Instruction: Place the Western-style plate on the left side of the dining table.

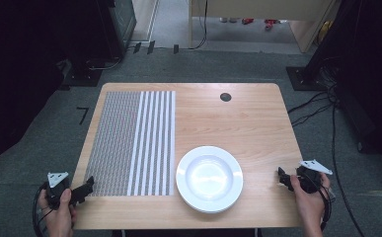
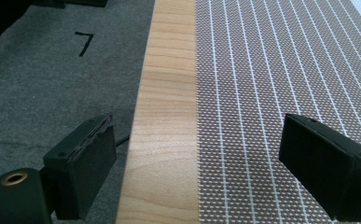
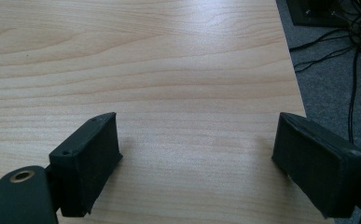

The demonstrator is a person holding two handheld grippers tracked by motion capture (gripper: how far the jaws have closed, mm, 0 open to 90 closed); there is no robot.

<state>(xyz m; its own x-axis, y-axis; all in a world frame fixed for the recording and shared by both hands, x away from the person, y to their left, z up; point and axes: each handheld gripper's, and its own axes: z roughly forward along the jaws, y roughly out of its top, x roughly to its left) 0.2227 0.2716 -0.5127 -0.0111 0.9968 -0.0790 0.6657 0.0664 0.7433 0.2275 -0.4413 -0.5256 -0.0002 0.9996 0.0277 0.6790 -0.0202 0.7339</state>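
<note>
Wooden table, striped woven placemat at 9 o'clock, white plate at 6, left gripper jaws apart at 8, right gripper jaws apart at 4, both empty

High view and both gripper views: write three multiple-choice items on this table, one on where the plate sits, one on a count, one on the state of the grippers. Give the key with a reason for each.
1. Where is the white plate relative to the striped placemat?
A. On top of it
B. Just to its right, near the table's front edge
C. At the table's far left corner

2. How many plates are on the table?
A. One
B. Two
C. Three

3. What state are the left gripper and right gripper in?
A. Both shut on the plate
B. One shut, one open
C. Both open, holding nothing

Key: B, the plate lies on bare wood beside the mat's right edge; A, one plate shows in the high view; C, each gripper view shows its jaws wide apart with nothing between them.
</note>
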